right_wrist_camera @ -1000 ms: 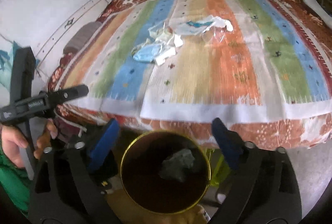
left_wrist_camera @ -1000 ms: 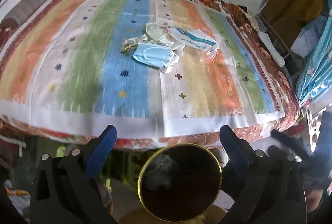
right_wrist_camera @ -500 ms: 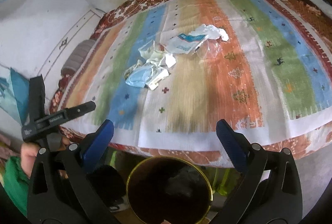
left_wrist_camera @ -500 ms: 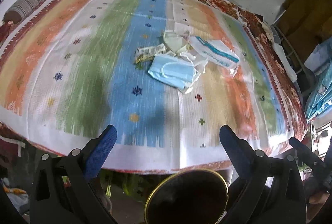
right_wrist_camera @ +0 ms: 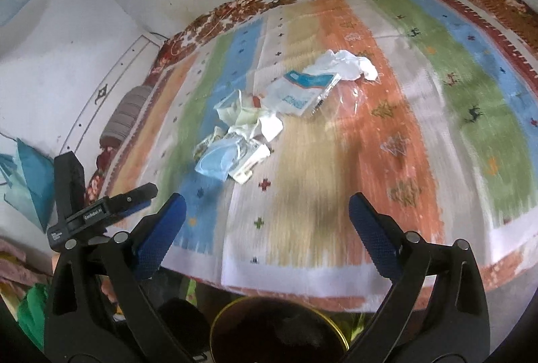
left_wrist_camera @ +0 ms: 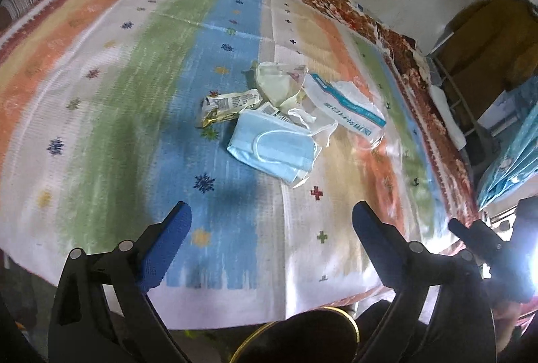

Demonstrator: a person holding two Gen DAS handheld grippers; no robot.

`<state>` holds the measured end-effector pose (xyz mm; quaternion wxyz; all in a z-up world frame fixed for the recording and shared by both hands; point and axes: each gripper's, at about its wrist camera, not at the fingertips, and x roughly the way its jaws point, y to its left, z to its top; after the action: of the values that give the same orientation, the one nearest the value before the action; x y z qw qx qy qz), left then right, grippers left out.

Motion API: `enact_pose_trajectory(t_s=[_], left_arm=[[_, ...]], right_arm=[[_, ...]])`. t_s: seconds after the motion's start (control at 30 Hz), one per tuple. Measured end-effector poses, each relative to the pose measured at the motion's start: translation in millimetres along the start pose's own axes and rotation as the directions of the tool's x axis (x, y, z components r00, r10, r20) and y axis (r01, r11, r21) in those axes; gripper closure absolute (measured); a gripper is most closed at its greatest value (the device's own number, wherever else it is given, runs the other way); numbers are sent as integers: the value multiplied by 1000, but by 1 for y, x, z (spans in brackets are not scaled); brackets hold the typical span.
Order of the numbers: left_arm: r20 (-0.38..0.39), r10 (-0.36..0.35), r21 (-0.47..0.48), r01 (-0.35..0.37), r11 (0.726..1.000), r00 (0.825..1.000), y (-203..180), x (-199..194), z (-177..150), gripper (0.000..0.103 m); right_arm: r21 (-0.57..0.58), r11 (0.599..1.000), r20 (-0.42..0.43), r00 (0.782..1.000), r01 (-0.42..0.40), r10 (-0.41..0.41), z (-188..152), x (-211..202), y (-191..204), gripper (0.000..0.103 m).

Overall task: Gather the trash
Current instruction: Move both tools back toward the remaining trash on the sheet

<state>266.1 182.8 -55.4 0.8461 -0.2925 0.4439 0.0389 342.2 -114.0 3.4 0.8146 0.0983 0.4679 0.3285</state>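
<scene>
progress: we judge most work remains | trash pile (left_wrist_camera: 285, 124) lies uncollected on bed (left_wrist_camera: 101, 94) | left gripper (left_wrist_camera: 270, 222) and right gripper (right_wrist_camera: 267, 213) both spread apart, empty | bin (right_wrist_camera: 279, 329) below bed edge

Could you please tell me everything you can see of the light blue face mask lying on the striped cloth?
The face mask is a pleated, light blue disposable type that looks like soft non-woven fabric, with a white ear loop curled on top of it. It lies flat at the near edge of the trash pile, across the blue and white stripes of the striped cloth. It rests partly on white paper scraps; a crumpled gold-edged wrapper lies just beyond it. Neither gripper touches it.
</scene>
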Motion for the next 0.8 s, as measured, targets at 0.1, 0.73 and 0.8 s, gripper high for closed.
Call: enact_pose_trajectory(t_s=[0.1,0.73,0.8], left_arm=[[-3,-11,-8,11,1000,1000,2,7,6,12],[-58,-25,-67,21,998,998,21,66,25,26],[-65,-6,-66,1,998,998,22,70,25,27]], right_arm=[[21,1000,3,1000,-21,21,7,10,-7,13],[121,991,-30,998,-59,64,44,74,-48,34],[135,989,-40,997,-65,71,45,81,-53,39]])
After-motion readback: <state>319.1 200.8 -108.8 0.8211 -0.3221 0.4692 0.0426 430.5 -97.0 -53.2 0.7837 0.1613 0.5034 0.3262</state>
